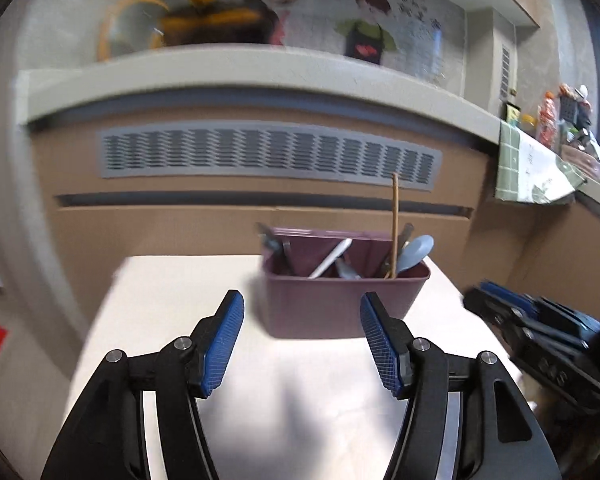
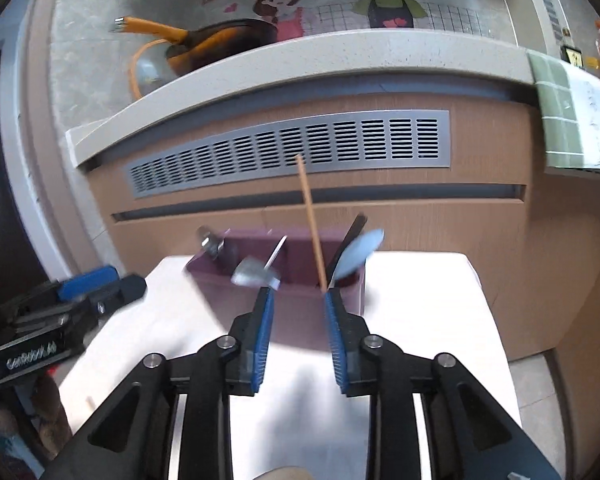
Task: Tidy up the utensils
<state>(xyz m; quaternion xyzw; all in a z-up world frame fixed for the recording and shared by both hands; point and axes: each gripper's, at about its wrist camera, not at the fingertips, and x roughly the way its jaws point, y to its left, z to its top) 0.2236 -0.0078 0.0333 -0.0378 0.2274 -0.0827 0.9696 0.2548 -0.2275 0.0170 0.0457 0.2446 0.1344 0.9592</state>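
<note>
Ahead, white worktop (image 1: 171, 300) beneath both sets of fingers. Mauve utensil caddy (image 1: 340, 300) just beyond left gripper (image 1: 302, 322), fingers wide apart, empty. Right gripper (image 2: 297, 312) fingers parted, nothing clamped, chopstick (image 2: 310, 216) and blue spoon (image 2: 358, 254) upright past tips.

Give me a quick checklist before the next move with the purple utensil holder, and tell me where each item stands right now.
1. Left gripper empty, jaws apart: ok.
2. Right gripper empty, jaws apart: ok.
3. Purple utensil holder upright on the white table: ok.
4. Chopstick, blue spoon and white spoon stand inside the holder: ok.
5. No loose utensils on the visible tabletop: ok.
6. Which compartment each utensil sits in: cannot tell, the pictures are blurred.
</note>
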